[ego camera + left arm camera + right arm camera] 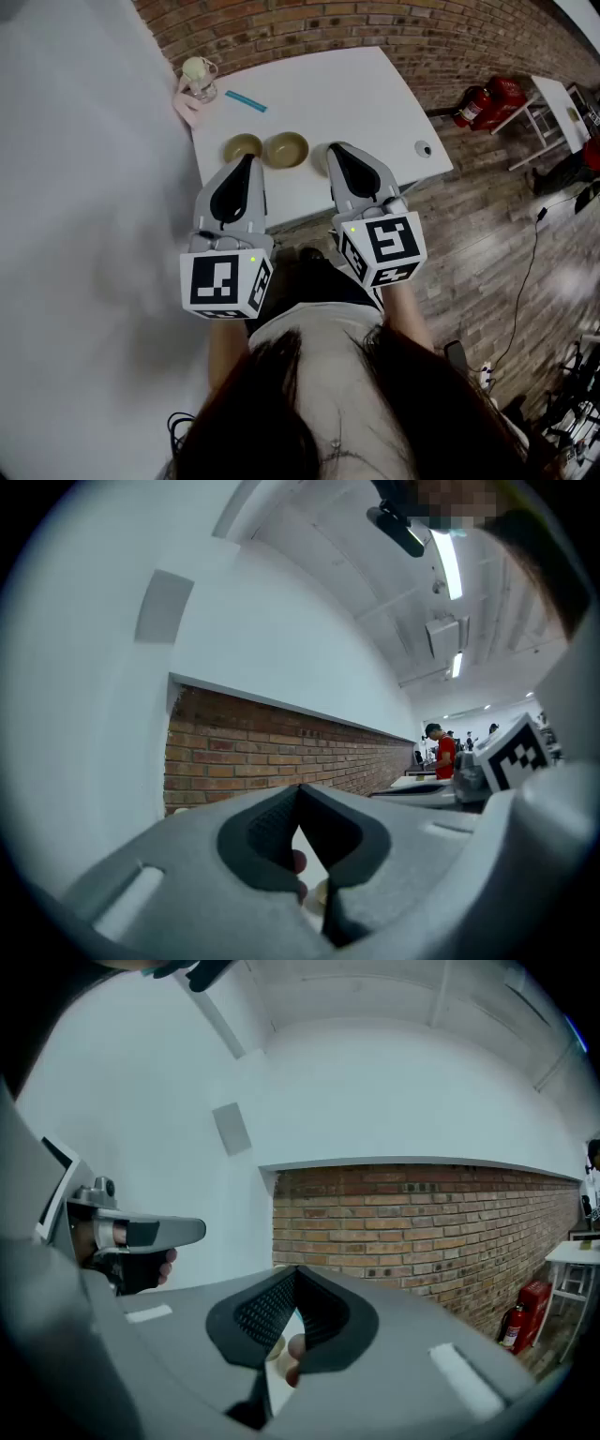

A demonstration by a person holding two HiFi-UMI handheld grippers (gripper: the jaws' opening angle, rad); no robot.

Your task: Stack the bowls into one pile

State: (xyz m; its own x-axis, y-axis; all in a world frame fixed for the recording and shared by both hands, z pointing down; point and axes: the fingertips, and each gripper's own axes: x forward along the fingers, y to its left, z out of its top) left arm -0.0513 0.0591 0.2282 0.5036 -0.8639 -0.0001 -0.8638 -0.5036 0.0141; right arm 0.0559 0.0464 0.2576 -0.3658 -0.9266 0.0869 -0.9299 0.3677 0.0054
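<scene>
The left gripper point(300, 794) is clenched: in its own view the two dark ribbed pads meet at the tips, leaving only a small diamond-shaped hollow behind them, and nothing is caught there (the pinkish and cream specks seen through the hollow are too small to tell). The right gripper point(297, 1274) is pressed closed in the same way, tips together and holding nothing. Both gripper views look out level at a red brick wall point(422, 1222) on the far side. In the head view the left gripper point(248, 161) and the right gripper point(336, 150) are held side by side, apart from each other, their tips showing over the near part of the white rectangular table point(356, 94). The left tan round bowl point(243, 148) and the right tan round bowl point(286, 149) sit upright just beside each other on the near left part of that table, unstacked, and neither gripper touches them. Farther off at the table's far left corner stand a small clear glass jar point(199, 82) on a pink cloth point(186, 105), with a light blue flat strip point(246, 101) lying to their right.
</scene>
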